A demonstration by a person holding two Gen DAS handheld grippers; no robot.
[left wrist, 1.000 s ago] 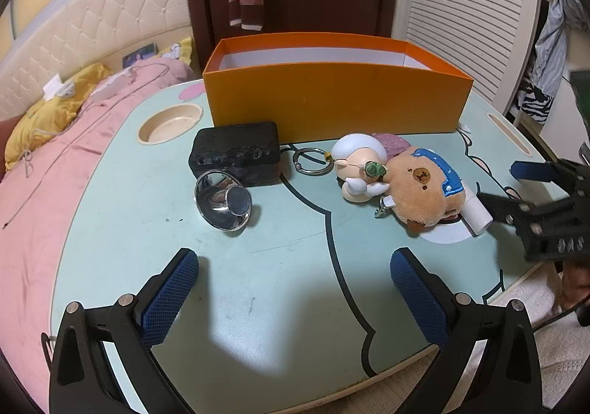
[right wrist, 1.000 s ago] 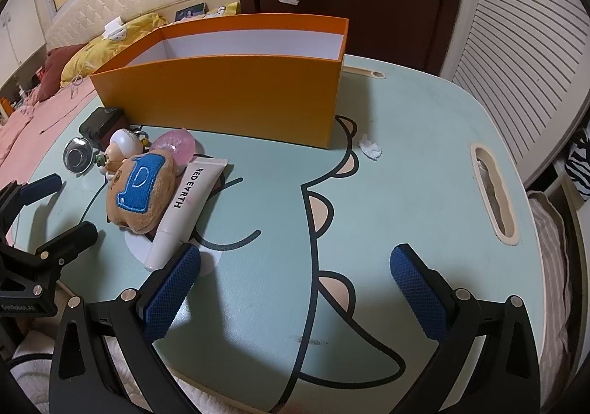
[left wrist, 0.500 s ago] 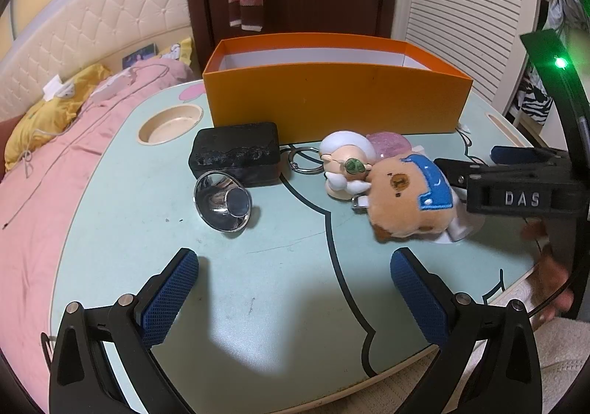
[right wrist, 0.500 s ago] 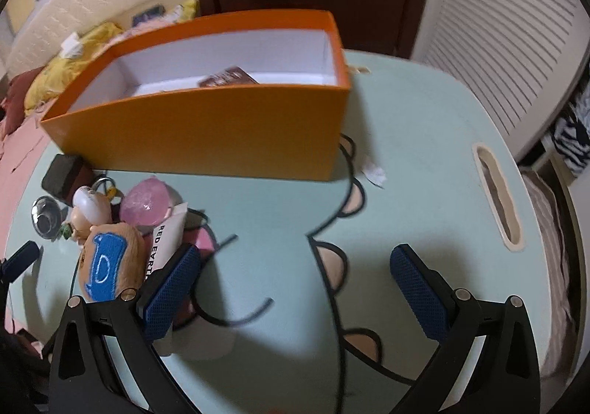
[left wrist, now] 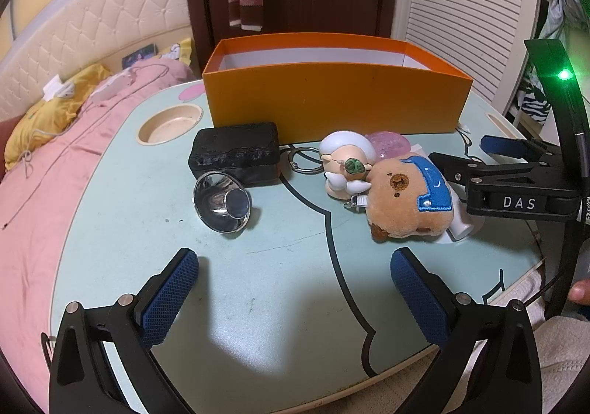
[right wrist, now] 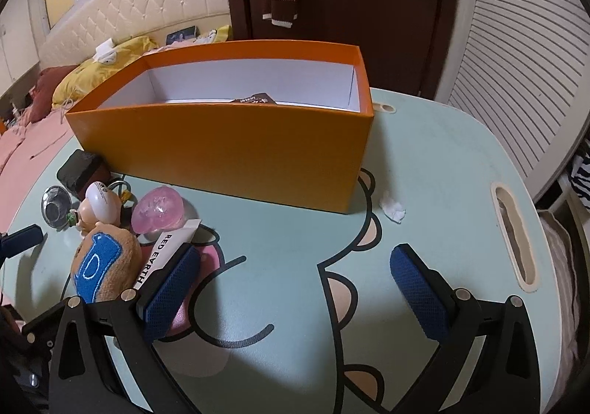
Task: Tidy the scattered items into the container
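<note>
Right wrist view: right gripper (right wrist: 295, 288) is hanging wide open and empty, left pad beside the cream tube (right wrist: 162, 251), likely lining up for the orange box (right wrist: 236, 144).

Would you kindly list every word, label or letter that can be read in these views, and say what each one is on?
"RED EARTH": on the white tube beside the plush bear.
"DAS": on the right hand-held gripper, seen from the left wrist.
"D": stitched on the bear's blue patch.
White print on the dark packet in the orange box: too small to read.
</note>
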